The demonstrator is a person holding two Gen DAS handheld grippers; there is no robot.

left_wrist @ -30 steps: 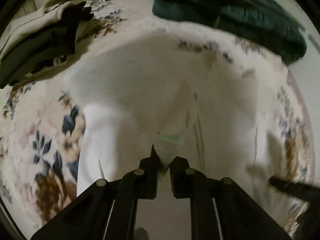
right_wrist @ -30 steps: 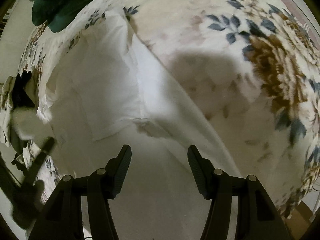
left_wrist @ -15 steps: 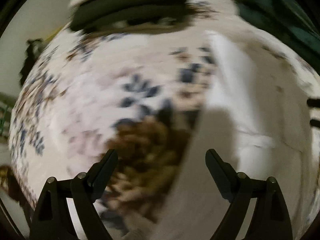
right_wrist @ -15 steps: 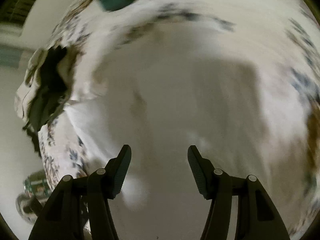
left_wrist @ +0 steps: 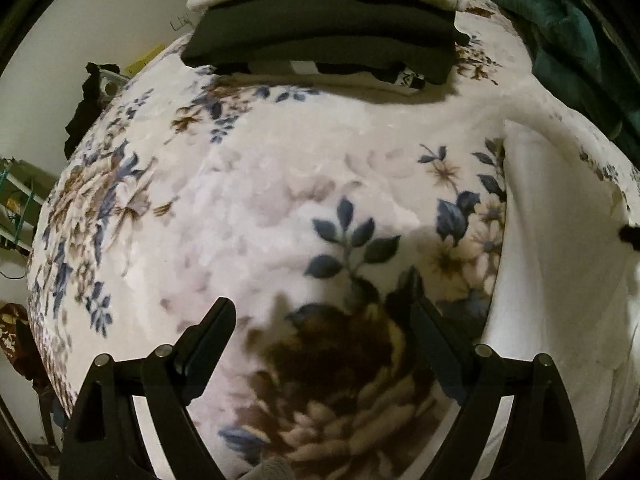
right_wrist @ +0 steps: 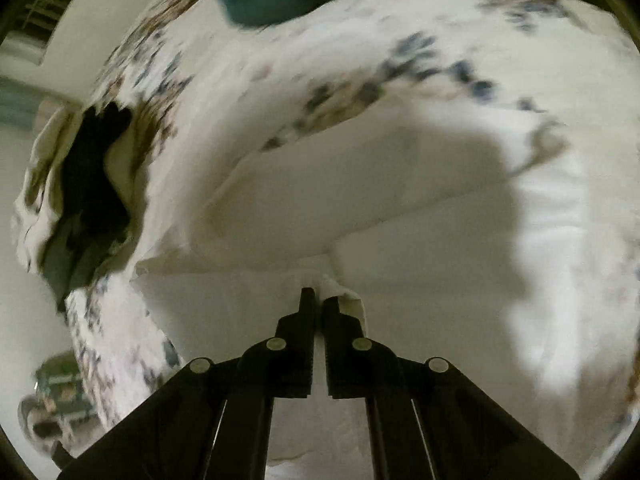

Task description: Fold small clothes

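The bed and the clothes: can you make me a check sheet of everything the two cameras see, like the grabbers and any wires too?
Surface: floral blanket covering the bed.
Job's things: white garment spread out flat; its edge shows at the right of the left wrist view.
Clutter: folded pile, black pieces under cream ones, at the far end; dark green bedding at the far right.
Grippers: left gripper open over bare blanket, holding nothing; right gripper shut on a pinch of the white garment.
Cables: nothing seen.
Surroundings: pale wall; green rack at the left, blurry.
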